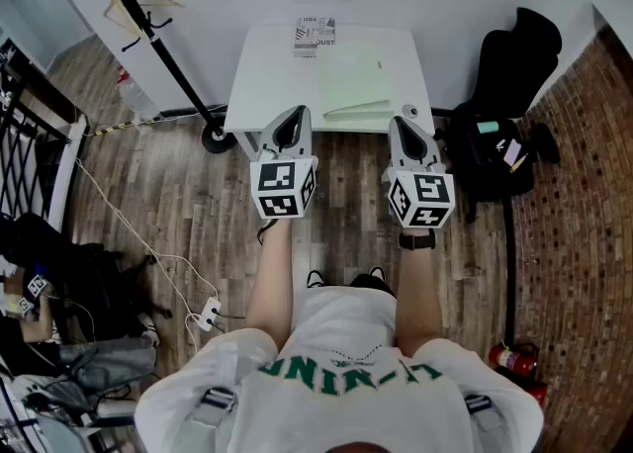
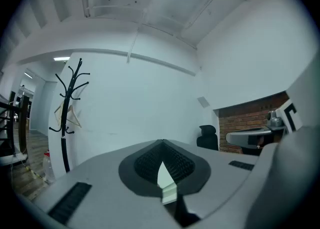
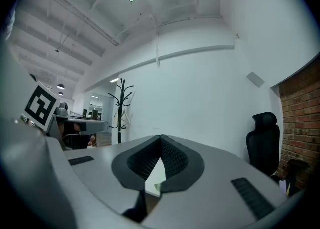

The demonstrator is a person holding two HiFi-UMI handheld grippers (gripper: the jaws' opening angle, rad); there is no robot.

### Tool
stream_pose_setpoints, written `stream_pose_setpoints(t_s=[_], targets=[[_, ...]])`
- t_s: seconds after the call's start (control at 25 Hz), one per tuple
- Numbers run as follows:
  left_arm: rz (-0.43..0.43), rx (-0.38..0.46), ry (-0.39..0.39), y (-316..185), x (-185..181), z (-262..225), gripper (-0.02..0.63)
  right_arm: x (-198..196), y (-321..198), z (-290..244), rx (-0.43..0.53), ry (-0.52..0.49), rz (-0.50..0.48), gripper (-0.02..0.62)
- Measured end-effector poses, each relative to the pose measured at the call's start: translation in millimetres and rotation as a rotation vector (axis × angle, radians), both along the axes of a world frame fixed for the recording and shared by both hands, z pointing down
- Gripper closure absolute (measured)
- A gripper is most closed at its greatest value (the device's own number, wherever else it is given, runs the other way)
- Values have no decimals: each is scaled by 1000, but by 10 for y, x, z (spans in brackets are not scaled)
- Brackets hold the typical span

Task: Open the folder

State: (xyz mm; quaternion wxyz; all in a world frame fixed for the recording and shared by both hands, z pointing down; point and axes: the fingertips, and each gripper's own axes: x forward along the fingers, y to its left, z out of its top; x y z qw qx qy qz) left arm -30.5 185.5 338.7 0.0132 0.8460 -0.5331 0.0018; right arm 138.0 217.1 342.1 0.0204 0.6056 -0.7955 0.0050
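A pale green folder lies closed on the small white table, toward its right half. My left gripper is held level at the table's near edge, left of the folder, with its jaws together and nothing between them. My right gripper is level at the near edge too, by the folder's near right corner, shut and empty. In the left gripper view the fingertips meet. The right gripper view shows its fingertips closed as well. Neither gripper touches the folder.
A printed sheet lies at the table's far edge and a small round object at its near right corner. A black coat stand stands to the left. A black office chair and a bag stand to the right.
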Motion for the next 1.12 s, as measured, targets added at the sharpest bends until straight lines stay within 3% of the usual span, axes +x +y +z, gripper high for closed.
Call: stream_pose_setpoints(t_s=[0.32, 0.64, 1.12], targets=[[19, -33, 10, -14, -271, 245, 592, -352, -88, 194, -26, 2, -15, 580], [59, -27, 14, -449, -143, 297, 592, -450, -544, 342, -52, -24, -41, 578], [24, 11, -5, -2285, 558, 84, 592, 315, -2608, 180, -37, -82, -111, 578]])
